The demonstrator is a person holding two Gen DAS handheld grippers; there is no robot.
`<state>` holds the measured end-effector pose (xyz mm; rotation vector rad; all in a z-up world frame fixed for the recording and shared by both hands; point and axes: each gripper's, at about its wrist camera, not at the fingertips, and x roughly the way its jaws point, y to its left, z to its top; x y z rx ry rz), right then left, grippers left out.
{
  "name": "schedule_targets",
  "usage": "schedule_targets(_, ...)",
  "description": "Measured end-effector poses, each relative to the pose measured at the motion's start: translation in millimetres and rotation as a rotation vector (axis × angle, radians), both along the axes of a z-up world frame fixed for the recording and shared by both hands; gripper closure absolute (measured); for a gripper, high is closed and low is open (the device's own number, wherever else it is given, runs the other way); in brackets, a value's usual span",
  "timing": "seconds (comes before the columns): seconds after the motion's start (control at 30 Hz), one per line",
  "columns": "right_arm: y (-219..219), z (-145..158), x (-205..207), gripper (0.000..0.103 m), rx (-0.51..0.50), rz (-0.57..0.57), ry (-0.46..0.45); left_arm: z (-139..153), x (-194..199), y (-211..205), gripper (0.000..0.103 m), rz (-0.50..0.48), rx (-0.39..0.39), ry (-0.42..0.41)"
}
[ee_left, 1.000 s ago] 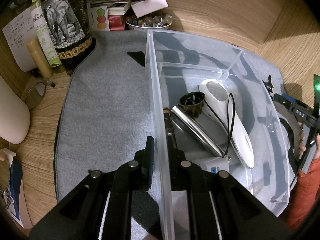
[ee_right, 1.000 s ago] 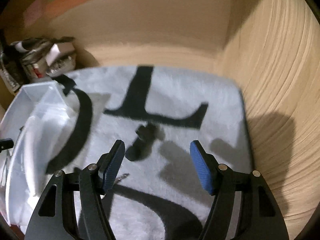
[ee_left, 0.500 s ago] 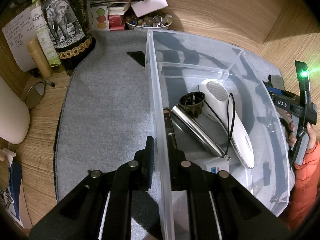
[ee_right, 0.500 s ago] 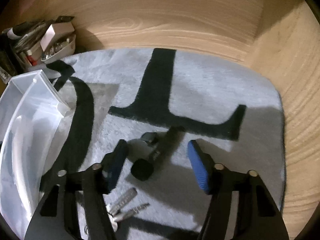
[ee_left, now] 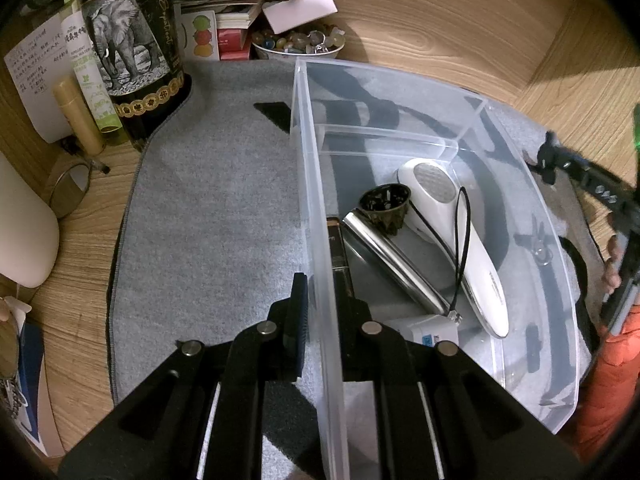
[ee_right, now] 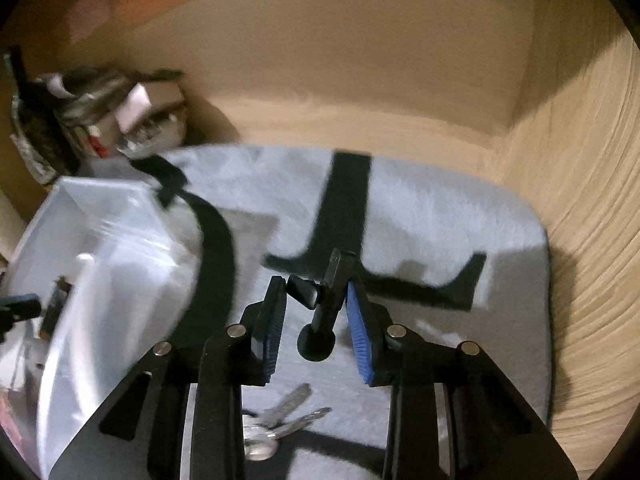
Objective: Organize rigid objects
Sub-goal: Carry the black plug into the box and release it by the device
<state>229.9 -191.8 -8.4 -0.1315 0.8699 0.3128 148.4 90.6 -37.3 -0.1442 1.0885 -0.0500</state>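
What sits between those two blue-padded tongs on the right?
In the right wrist view, a small black tool with a round base stands between the right tongs, above the grey mat.

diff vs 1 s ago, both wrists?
The right gripper came down over the small black handled tool on the grey mat, narrowed its jaws around it and has lifted it; the bunch of silver keys stays on the mat. The left gripper stays clamped on the clear plastic bin wall; the bin's contents are unmoved.
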Motion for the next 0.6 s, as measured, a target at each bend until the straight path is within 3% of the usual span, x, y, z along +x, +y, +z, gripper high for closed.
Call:
schedule_targets(0.3, 51, 52, -35, 0.075, 0.052, 0.165, -0.131, -1, 0, 0, 0.093, 0.001, 0.003, 0.001)
schedule_targets(0.6, 111, 56, -68, 0.075, 0.045, 0.349, -0.147, -1, 0, 1, 0.093, 0.002, 0.003, 0.002)
